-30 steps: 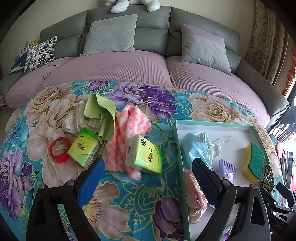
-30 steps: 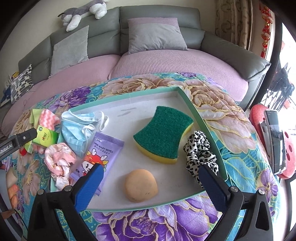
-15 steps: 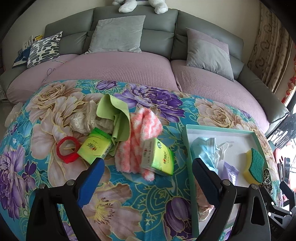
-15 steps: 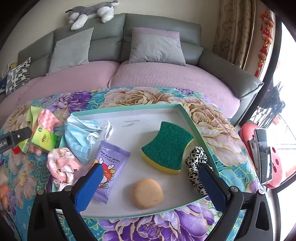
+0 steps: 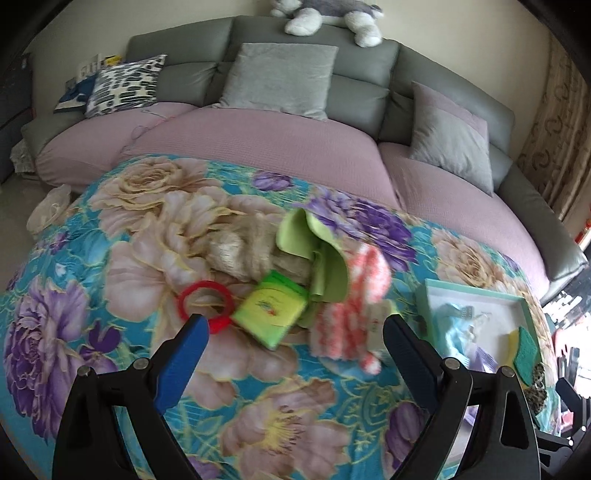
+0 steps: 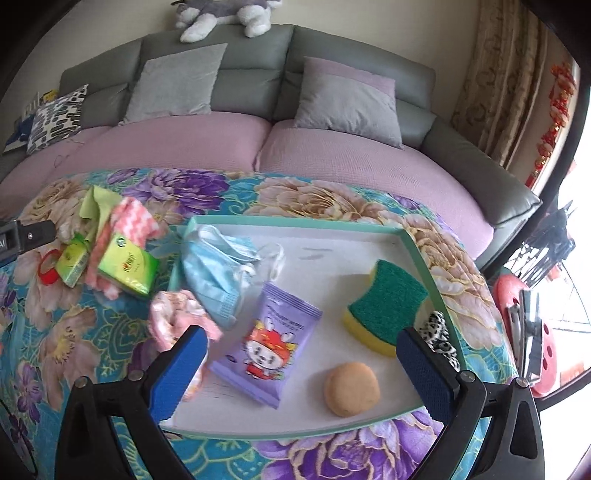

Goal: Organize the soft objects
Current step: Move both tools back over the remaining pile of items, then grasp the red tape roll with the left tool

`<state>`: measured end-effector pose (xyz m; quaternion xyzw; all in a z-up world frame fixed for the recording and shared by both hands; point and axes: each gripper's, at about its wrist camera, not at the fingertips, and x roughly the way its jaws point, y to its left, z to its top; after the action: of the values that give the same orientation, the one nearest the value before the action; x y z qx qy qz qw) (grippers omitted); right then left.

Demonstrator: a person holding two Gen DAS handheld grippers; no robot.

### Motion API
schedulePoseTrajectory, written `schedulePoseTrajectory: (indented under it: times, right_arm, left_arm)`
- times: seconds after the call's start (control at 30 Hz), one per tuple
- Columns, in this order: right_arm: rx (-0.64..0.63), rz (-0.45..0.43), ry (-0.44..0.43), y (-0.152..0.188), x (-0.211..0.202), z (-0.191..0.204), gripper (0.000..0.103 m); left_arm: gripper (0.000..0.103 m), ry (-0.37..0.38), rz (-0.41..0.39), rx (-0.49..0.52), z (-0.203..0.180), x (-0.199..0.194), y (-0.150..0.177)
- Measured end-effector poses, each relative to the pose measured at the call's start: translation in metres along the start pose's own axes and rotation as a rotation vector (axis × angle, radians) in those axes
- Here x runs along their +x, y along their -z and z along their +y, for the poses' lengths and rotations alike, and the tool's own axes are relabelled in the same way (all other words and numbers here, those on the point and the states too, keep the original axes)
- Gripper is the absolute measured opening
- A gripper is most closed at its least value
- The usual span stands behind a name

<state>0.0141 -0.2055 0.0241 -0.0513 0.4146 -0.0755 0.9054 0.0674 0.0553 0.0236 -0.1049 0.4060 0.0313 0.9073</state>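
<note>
My left gripper (image 5: pixel 293 341) is open above the floral blanket, just short of a green tissue pack (image 5: pixel 271 309), a red ring (image 5: pixel 205 302), a pink-and-white towel (image 5: pixel 351 317), a green cloth (image 5: pixel 317 254) and a beige lace cloth (image 5: pixel 243 251). My right gripper (image 6: pixel 301 356) is open and empty over the near edge of the teal-rimmed tray (image 6: pixel 295 221). The tray holds a blue face mask (image 6: pixel 218 266), a purple wipes packet (image 6: pixel 269 350), a green-and-yellow sponge (image 6: pixel 384 306), a tan round puff (image 6: pixel 351 384), a leopard scrunchie (image 6: pixel 439 339) and a pink cloth (image 6: pixel 177 317) over its left rim.
A second green tissue pack (image 6: pixel 129 271) lies left of the tray. A grey sofa with purple seat covers (image 5: pixel 295 144), cushions and a plush toy (image 5: pixel 328 18) stands behind the blanket. Red stools (image 6: pixel 524 332) and curtains (image 6: pixel 495 85) are at the right.
The left gripper swung left and back, so the pile of cloths and tissue packs now sits centred ahead of it. The right gripper drew back a little from the tray. Both stayed open.
</note>
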Motion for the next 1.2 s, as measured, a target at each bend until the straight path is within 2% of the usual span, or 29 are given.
schedulePoseTrajectory:
  times: [0.1,0.23,0.57,0.73,0.87,1.0,1.2]
  right_arm:
    - [-0.015,-0.018,-0.027,-0.008,-0.005,0.017,0.103]
    - [-0.022,-0.032,-0.084,-0.018,-0.011,0.041,0.103]
    - [-0.017,0.008,-0.225,-0.037,0.000,0.094,0.103]
    - [-0.092,-0.009,-0.176,-0.043,0.007,0.118,0.103]
    - [-0.078,0.011,-0.204,-0.048,0.018,0.122,0.103]
    - [-0.085,0.016,-0.198,-0.049,0.027,0.126,0.103]
    - [-0.096,-0.001,-0.200,-0.055,0.033,0.129,0.103]
  left_arm:
    - [0.096,-0.043,-0.013,-0.039,0.023,-0.002,-0.003]
    - [0.096,-0.061,-0.029,-0.103,0.054,-0.005,-0.006]
    - [0.096,-0.096,-0.030,-0.176,0.096,0.002,-0.007]
    - [0.096,-0.098,0.010,-0.176,0.103,0.022,-0.007]
    - [0.096,-0.080,0.088,-0.169,0.102,0.043,-0.007]
    - [0.095,-0.041,0.113,-0.184,0.101,0.060,-0.008]
    - [0.095,-0.066,0.154,-0.151,0.093,0.084,-0.006]
